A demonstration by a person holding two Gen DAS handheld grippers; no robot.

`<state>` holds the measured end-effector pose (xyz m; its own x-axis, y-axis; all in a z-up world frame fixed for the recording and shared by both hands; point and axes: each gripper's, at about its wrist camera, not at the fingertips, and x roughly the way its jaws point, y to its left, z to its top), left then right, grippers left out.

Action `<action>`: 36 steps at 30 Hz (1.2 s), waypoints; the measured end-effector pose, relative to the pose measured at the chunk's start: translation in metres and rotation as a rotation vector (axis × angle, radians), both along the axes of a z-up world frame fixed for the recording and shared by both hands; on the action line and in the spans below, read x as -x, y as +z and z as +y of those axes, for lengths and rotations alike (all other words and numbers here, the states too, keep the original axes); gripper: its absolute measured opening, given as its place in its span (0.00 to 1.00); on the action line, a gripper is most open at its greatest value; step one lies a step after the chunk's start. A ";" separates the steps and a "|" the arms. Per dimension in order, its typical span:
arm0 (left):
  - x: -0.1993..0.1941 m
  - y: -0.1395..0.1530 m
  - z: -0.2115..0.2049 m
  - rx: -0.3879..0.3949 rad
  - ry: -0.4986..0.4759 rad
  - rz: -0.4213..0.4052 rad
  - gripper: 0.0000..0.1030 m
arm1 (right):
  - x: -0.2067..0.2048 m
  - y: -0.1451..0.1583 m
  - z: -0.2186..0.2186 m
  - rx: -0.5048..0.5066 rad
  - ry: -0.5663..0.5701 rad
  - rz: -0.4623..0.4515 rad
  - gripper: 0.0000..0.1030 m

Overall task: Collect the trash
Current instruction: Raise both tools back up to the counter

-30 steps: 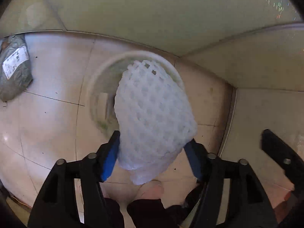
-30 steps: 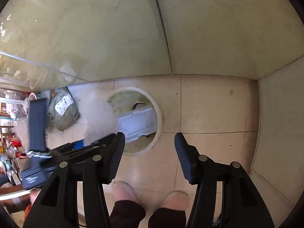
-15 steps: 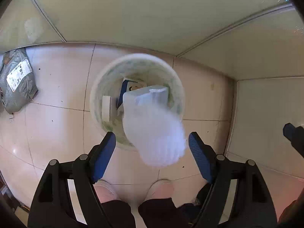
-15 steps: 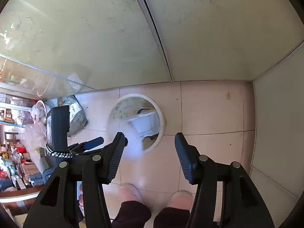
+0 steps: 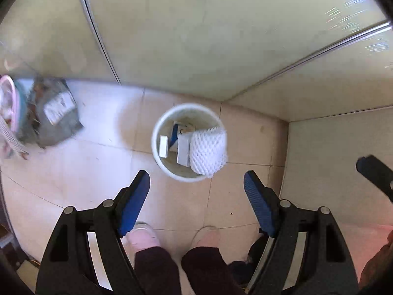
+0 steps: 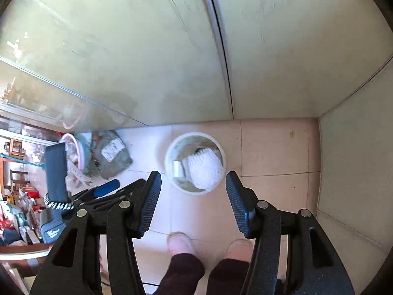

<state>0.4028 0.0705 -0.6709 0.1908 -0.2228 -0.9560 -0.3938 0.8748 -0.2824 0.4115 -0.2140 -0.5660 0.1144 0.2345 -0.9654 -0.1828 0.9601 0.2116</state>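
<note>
On the pale tiled floor [image 5: 103,164], in a corner between greenish walls, stands a white bin [image 5: 157,145], and the white foam net [image 5: 208,151] now lies inside it against the right rim, beside some small boxes. The left gripper [image 5: 196,188] has just been opening and holds nothing, its jaws wide apart; the right gripper [image 6: 193,194] is about half open and empty too. I think this piece is done, while the grey parcel bag [image 5: 57,118] on the floor by the wall may remain to collect.

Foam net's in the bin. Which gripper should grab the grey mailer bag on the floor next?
Probably left. Both grippers are open and empty, but the grey mailer bag lies left of the bin, on the left gripper side; the right gripper would cross over.
</note>
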 end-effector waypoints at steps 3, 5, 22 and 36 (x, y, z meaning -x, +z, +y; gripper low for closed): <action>0.004 0.065 0.003 -0.023 -0.024 -0.060 0.76 | 0.000 0.051 0.008 -0.008 0.003 -0.041 0.50; 0.006 0.114 0.006 -0.040 -0.043 -0.106 0.76 | 0.001 0.091 0.015 -0.016 0.000 -0.076 0.50; 0.043 0.463 0.037 -0.174 -0.085 -0.530 0.76 | 0.050 0.382 0.047 -0.051 -0.065 -0.457 0.61; 0.017 0.572 0.053 -0.266 -0.135 -0.696 0.76 | 0.030 0.464 0.044 -0.044 -0.160 -0.648 0.77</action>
